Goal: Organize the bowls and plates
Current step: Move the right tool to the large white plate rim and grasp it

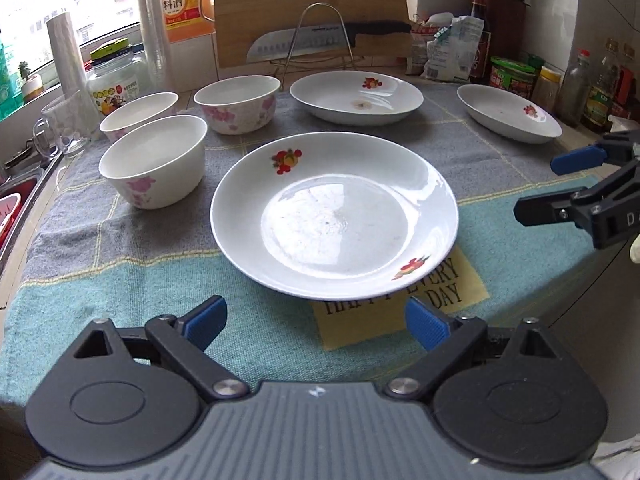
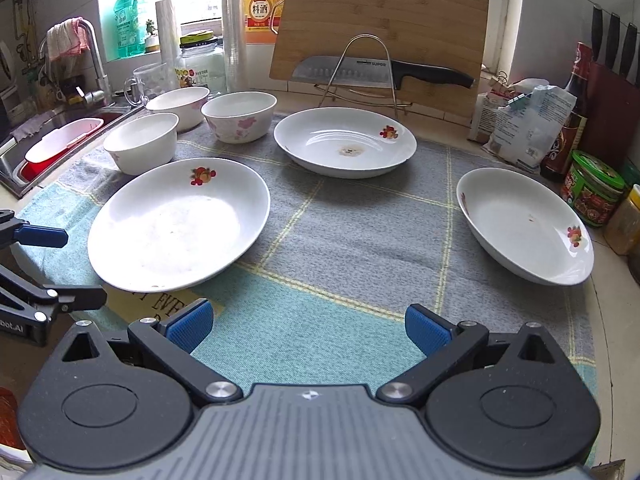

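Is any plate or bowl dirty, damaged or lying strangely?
The far middle plate has a brownish stain at its centre, and the right plate shows a small reddish speck inside. Nothing looks broken or tipped.

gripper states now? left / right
Left gripper: open, holding nothing, just short of the near plate.
Right gripper: open, empty, over the cloth.

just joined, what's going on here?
Nothing is held yet. The left gripper and right gripper both hover open over the blue-grey checked cloth. Three white fruit-print plates lie apart: near, back, right. Three white pink-flowered bowls sit unstacked at left.
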Motion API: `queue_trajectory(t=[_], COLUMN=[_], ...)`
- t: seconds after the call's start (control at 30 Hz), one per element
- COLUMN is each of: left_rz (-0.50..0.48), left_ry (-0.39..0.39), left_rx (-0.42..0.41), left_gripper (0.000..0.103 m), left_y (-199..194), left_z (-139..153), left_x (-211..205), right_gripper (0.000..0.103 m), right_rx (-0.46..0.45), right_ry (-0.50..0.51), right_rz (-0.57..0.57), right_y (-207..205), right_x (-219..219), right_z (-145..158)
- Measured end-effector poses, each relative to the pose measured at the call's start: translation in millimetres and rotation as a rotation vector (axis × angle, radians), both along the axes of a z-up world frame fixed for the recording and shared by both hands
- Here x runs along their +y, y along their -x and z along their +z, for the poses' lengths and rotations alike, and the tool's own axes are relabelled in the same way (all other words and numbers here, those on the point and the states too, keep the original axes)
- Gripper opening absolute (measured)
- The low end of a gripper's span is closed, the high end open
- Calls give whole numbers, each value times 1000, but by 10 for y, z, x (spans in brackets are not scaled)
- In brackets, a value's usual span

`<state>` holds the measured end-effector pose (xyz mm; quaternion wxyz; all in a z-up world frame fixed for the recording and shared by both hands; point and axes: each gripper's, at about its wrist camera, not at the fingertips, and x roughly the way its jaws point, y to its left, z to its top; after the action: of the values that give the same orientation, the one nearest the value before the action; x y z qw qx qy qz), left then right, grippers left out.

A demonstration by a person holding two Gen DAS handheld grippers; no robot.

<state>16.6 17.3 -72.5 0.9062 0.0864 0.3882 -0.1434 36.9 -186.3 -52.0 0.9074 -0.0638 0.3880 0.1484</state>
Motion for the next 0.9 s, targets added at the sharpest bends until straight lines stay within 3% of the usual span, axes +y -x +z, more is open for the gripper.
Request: queue_trajectory(t=[0.13, 0.3, 0.4, 0.57, 0.9], left_rz=[-56, -126, -177, -237, -279], left_ry=[-22, 27, 27, 43, 57], left_rx=[2, 18, 6, -12, -37], left_gripper=[96, 96, 103, 103, 103], left_y=[-92, -196, -247, -292, -398], left_z=[-105, -178, -204, -224, -250], left_x=[51, 175, 197, 235, 253], right_gripper=[103, 103, 103, 103, 103], right_rx=[9, 20, 45, 86, 138], right_ry=[-16, -26, -41, -39, -44], right_rz=[15, 6, -9, -34, -15], right_y=[-88, -187, -222, -255, -443], right_x=[171, 385, 471, 594, 783], right_z=[10, -1, -53, -153, -295])
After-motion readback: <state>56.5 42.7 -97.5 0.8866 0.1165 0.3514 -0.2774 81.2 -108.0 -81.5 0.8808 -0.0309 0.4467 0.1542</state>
